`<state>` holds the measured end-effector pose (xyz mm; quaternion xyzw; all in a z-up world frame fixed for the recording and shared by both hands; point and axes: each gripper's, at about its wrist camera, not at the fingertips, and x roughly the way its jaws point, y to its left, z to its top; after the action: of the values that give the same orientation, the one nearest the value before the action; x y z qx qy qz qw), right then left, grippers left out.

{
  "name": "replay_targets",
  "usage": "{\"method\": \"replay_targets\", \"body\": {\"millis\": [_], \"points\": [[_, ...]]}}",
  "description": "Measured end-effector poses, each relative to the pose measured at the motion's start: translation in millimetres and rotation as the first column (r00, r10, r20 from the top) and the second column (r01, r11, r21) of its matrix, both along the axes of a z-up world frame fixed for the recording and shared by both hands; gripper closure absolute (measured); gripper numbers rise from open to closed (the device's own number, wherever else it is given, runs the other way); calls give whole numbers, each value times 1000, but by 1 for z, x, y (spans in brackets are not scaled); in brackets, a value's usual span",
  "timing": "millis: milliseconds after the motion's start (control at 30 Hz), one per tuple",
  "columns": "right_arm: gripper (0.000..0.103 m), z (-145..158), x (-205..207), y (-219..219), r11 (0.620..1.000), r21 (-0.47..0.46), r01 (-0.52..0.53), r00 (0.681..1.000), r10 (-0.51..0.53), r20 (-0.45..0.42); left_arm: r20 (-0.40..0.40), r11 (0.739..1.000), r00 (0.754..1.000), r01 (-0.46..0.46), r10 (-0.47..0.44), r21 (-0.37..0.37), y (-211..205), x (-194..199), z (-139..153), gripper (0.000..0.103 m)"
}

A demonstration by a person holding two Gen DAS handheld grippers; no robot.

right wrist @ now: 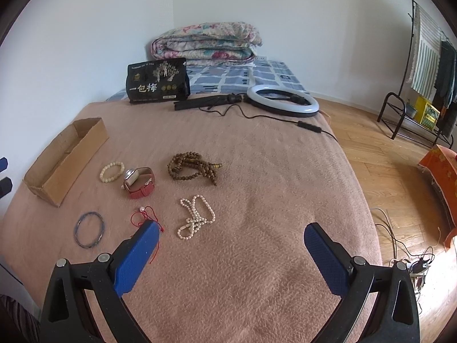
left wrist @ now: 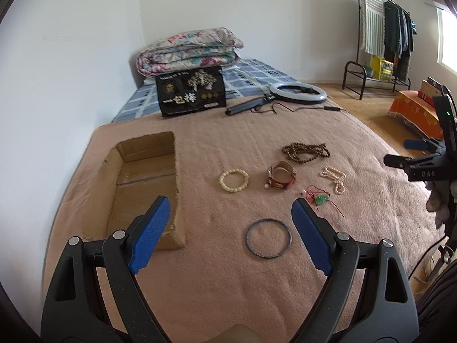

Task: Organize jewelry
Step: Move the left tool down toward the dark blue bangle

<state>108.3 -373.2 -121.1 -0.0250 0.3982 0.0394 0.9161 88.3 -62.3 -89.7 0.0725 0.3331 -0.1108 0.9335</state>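
Observation:
Jewelry lies spread on a pink blanket (left wrist: 228,285). A dark thin bangle (left wrist: 268,238) rests just beyond my open left gripper (left wrist: 231,204), between its blue fingers. Farther off lie a cream bead bracelet (left wrist: 233,180), a watch with a red-brown strap (left wrist: 281,175), brown prayer beads (left wrist: 305,151), a pearl necklace (left wrist: 334,178) and a green pendant on red cord (left wrist: 322,199). An open cardboard box (left wrist: 142,183) sits at the left. My right gripper (right wrist: 231,230) hovers open and empty above the blanket, with the pearl necklace (right wrist: 195,217) just ahead and the red cord (right wrist: 147,214) by its left finger.
At the back of the bed stand a black printed bag (left wrist: 192,91), a folded floral quilt (left wrist: 188,50) and a ring light (left wrist: 298,92) with its cable. Wooden floor, a clothes rack (left wrist: 382,37) and an orange box (right wrist: 440,165) lie to the right. Cables trail on the floor.

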Motion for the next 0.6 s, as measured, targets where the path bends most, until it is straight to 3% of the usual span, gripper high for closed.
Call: {"method": "replay_targets", "body": {"millis": [333,600], "points": [[1,-30,26,1,1000,27,-12,996,14,-88,-117,993,986,118,-117,1,-26,15,-34,14],[3,-51,40,5,999,38,-32,989,37,-145,-219,988,965,154,-147,16,-48,29,-70,14]]}}
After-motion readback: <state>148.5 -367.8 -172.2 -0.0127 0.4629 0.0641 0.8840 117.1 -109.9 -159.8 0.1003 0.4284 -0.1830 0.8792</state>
